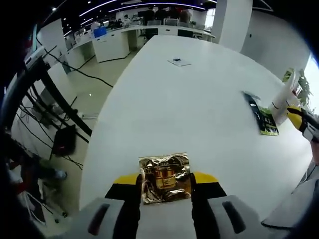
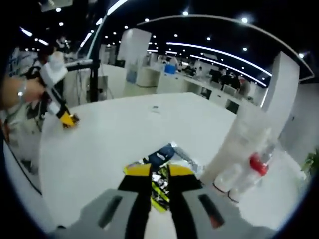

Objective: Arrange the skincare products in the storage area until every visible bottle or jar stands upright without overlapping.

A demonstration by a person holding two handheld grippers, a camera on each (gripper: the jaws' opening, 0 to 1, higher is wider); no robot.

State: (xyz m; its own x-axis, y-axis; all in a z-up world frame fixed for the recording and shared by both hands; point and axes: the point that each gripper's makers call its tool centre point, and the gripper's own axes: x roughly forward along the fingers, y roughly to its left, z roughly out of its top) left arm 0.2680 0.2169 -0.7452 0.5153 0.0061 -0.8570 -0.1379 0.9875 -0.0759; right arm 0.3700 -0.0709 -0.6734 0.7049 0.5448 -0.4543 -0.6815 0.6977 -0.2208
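My left gripper (image 1: 165,180) is shut on a crinkled gold foil sachet (image 1: 165,172), held just above the near end of the long white table (image 1: 189,109). Across the table, the right gripper view shows that left gripper (image 2: 66,119) in a person's hand. My right gripper (image 2: 159,171) has its jaws close together on a dark sachet with green print (image 2: 162,158), which lies on the table. From the left gripper view this sachet (image 1: 261,117) lies flat at the right, with the right gripper (image 1: 300,117) at its near end. Beside it stand white bottles (image 2: 245,144), one with a red cap (image 2: 256,164).
A small card (image 1: 179,61) lies at the table's far end. Left of the table are a dark stand, cables and a black box (image 1: 65,139) on the floor. A white pillar (image 1: 229,22) and office desks stand behind. A green plant (image 2: 313,162) is at the right.
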